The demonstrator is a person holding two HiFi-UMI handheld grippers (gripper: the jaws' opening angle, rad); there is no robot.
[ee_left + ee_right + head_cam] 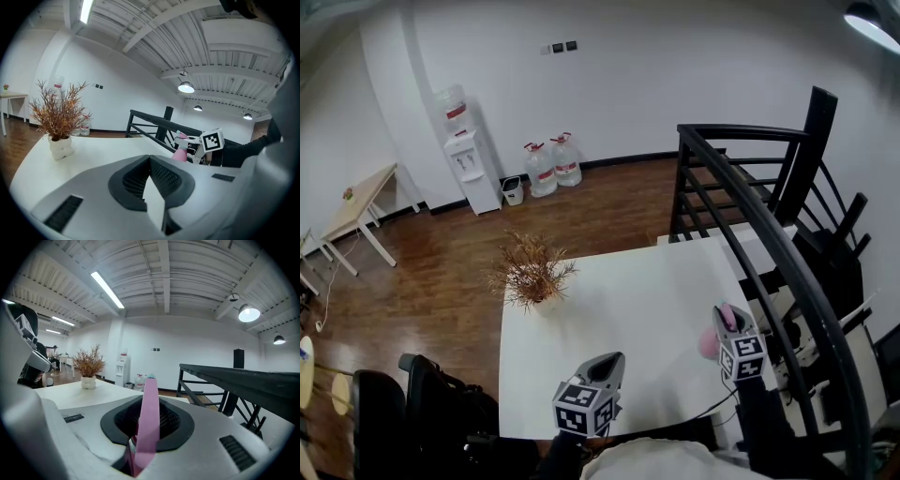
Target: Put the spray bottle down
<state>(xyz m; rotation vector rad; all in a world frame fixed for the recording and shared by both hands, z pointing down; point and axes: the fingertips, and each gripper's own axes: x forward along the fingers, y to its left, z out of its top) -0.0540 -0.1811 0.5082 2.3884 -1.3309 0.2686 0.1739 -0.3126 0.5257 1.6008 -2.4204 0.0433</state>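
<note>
White tabletop (628,300) fills the middle, with a dried plant (530,272) at its far corner and a black railing (750,234) alongside. The right gripper (725,317) is clamped on a narrow part of the pink spray bottle (147,423), which is at the table's right edge and apparently not yet resting. The left gripper (612,362) waits closed and empty. The bottle looks light, rigid and smooth, perhaps top-heavy, so it is probably best held at the neck and lowered upright.

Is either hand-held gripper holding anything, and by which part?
The right hand-held gripper holds the pink spray bottle at its top, near the spray head; the left hand-held gripper holds nothing.
</note>
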